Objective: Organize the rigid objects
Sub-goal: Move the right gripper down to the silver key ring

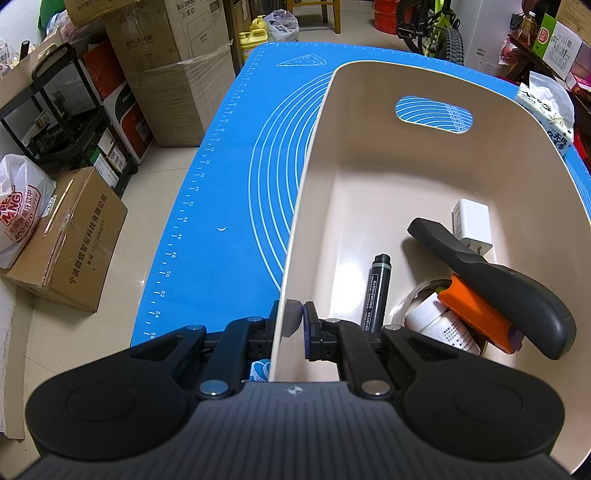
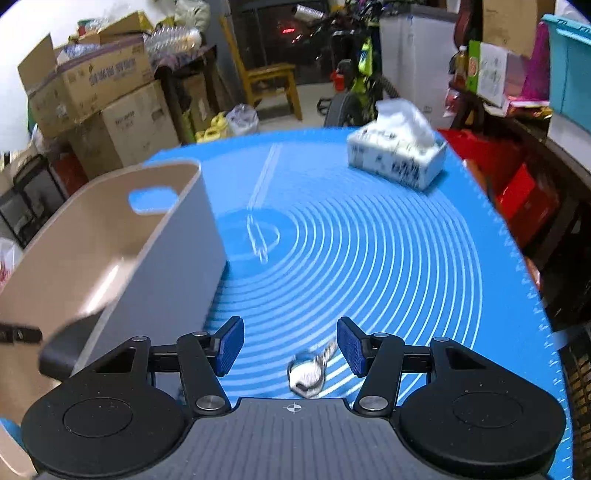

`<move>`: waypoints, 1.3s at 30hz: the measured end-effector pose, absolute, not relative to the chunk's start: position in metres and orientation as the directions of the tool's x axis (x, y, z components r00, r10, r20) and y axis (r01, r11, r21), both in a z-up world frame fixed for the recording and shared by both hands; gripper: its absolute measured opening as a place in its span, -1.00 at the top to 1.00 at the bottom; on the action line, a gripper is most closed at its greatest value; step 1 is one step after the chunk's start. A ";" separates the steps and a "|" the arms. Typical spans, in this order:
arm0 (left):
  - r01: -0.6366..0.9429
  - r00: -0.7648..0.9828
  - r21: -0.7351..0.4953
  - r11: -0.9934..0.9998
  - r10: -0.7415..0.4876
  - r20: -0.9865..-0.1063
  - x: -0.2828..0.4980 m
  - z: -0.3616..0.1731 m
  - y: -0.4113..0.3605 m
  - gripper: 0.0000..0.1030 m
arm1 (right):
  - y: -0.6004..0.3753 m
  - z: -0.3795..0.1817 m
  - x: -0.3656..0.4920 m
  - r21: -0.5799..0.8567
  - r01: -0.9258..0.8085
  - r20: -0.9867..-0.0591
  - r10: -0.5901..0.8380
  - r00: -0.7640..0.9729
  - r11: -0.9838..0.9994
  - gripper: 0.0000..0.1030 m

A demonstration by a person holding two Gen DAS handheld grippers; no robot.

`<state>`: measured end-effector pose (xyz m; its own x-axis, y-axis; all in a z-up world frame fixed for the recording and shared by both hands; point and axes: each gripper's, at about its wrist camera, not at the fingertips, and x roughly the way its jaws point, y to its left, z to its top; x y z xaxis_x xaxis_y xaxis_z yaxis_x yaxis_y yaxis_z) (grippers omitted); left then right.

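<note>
A beige plastic bin (image 1: 369, 155) stands on the blue mat (image 1: 221, 184). My left gripper (image 1: 297, 317) is shut on the bin's near left wall, one finger inside and one outside. Inside the bin lie a white charger plug (image 1: 472, 221), a black marker (image 1: 376, 291), a black-handled tool with an orange part (image 1: 498, 288), a white bottle (image 1: 443, 325) and a tape roll (image 1: 402, 306). In the right wrist view my right gripper (image 2: 291, 339) is open over the mat. A small silvery metal item (image 2: 306, 374), blurred, lies between its fingers, untouched. The bin (image 2: 110, 240) is to its left.
A tissue box (image 2: 399, 155) sits at the mat's far right. Cardboard boxes (image 1: 166, 74), a black rack (image 1: 62, 122) and a bicycle (image 1: 436, 33) stand around the table. The mat (image 2: 369, 240) right of the bin is bare apart from its printed rings.
</note>
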<state>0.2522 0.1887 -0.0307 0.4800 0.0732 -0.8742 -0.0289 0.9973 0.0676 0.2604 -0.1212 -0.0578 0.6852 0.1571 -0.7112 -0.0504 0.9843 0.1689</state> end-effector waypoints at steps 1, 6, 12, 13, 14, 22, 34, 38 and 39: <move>-0.029 0.480 0.068 0.997 0.074 -0.874 0.252 -0.031 0.189 0.79 | -0.121 -0.062 0.261 0.167 -0.057 -0.717 0.161 0.678 0.984 -0.26; -0.029 0.480 0.068 0.997 0.074 -0.874 0.252 -0.031 0.190 0.79 | -0.121 -0.081 0.262 0.153 -0.074 -0.749 0.165 0.642 0.985 -0.22; -0.029 0.480 0.068 0.997 0.074 -0.874 0.252 -0.031 0.189 0.79 | -0.121 -0.095 0.263 0.159 -0.073 -0.767 0.170 0.619 0.985 -0.03; -0.029 0.480 0.069 0.997 0.074 -0.874 0.252 -0.031 0.189 0.79 | -0.121 -0.096 0.264 0.161 -0.075 -0.767 0.172 0.618 0.984 -0.02; -0.029 0.480 0.069 0.997 0.074 -0.874 0.252 -0.031 0.189 0.79 | -0.120 -0.097 0.263 0.157 -0.077 -0.767 0.171 0.618 0.985 0.01; -0.029 0.480 0.069 0.997 0.074 -0.874 0.252 -0.031 0.189 0.79 | -0.120 -0.094 0.259 0.152 -0.099 -0.747 0.180 0.640 0.983 0.05; -0.029 0.480 0.070 0.997 0.075 -0.874 0.252 -0.030 0.187 0.79 | -0.103 -0.101 0.257 0.027 -0.201 -0.737 0.155 0.658 0.979 0.29; -0.029 0.480 0.071 0.997 0.076 -0.874 0.252 -0.031 0.188 0.79 | -0.103 -0.101 0.257 0.000 -0.237 -0.735 0.161 0.659 0.971 0.36; -0.029 0.480 0.071 0.997 0.076 -0.874 0.252 -0.030 0.187 0.79 | -0.103 -0.101 0.257 -0.001 -0.246 -0.735 0.166 0.657 0.969 0.38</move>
